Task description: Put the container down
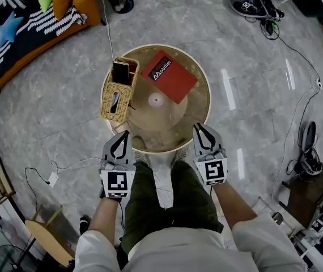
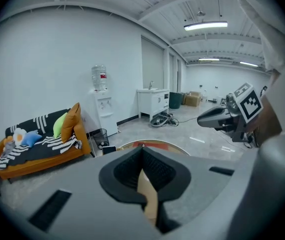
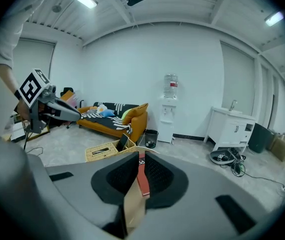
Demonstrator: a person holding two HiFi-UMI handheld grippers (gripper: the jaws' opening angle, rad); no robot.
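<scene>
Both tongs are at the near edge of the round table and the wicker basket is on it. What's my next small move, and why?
Probably draw both back toward you. The wicker basket already stands on the table, apart from the left tongs and the right tongs; the right ones are closing with nothing between them, the left are shut and empty.

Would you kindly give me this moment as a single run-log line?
left tongs: shut, empty | right tongs: closing, nothing between | wicker basket: on round table, unheld | both tongs at table's near edge
</scene>
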